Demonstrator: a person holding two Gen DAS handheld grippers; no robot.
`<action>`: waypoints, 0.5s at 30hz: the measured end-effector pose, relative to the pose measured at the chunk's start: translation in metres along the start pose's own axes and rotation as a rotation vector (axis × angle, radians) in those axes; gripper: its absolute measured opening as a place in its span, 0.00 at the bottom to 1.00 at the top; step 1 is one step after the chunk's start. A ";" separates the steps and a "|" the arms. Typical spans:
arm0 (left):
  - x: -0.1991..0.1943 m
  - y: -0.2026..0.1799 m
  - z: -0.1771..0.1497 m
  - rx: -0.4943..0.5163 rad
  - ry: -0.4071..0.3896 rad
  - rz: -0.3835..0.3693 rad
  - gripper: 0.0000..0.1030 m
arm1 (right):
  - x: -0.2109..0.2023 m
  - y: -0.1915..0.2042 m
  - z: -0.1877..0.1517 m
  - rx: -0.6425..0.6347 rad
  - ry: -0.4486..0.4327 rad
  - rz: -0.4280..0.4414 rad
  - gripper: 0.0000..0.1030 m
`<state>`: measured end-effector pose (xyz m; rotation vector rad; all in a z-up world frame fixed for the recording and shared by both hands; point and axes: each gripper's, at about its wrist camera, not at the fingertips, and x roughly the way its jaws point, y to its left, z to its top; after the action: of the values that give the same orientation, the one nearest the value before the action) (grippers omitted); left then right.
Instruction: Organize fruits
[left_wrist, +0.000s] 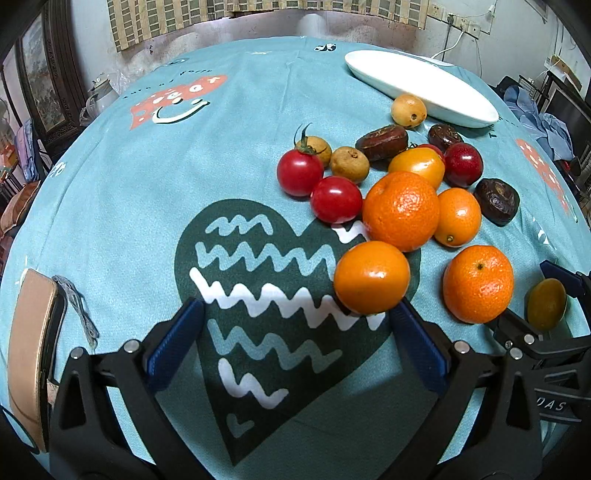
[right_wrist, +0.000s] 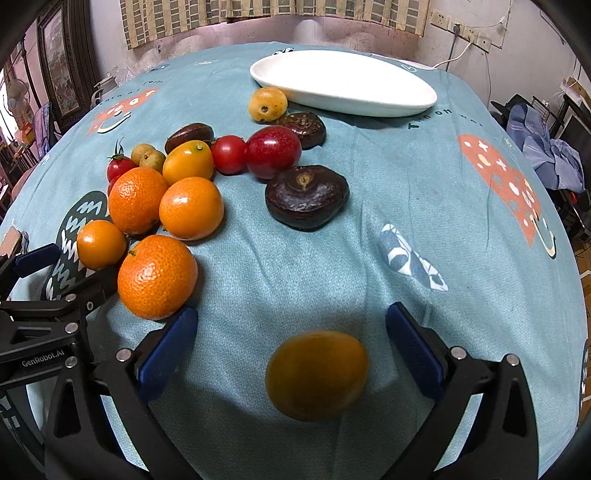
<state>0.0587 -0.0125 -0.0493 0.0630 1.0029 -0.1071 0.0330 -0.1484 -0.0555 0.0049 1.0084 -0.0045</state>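
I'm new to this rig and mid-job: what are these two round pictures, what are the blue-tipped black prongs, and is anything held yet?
Each picture comes from a fisheye camera on a hand-held gripper, looking along its two blue-padded fingers. The left gripper is open over the tablecloth, and nothing lies between its fingers. The right gripper is open around a yellow-orange fruit, not gripping it. Mandarins, cherry tomatoes and dark dried fruits lie loose. The white dish has no fruit in it.

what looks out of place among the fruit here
One yellow-orange fruit lies apart from the cluster, alone on the cloth between the open right gripper's fingers. The white plate holds nothing; all the fruit is on the tablecloth. Nothing looks spilled or damaged.
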 end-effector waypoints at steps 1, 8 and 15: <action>0.000 0.000 0.000 0.000 0.000 0.000 0.98 | 0.001 0.000 0.000 0.000 0.000 0.000 0.99; 0.000 0.000 0.000 0.000 0.000 0.000 0.98 | 0.001 0.000 0.000 0.000 0.000 0.000 0.99; 0.000 0.000 0.000 0.000 0.000 0.000 0.98 | 0.002 0.000 0.000 0.000 0.000 0.000 0.99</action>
<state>0.0586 -0.0124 -0.0492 0.0629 1.0029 -0.1071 0.0338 -0.1480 -0.0567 0.0050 1.0083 -0.0051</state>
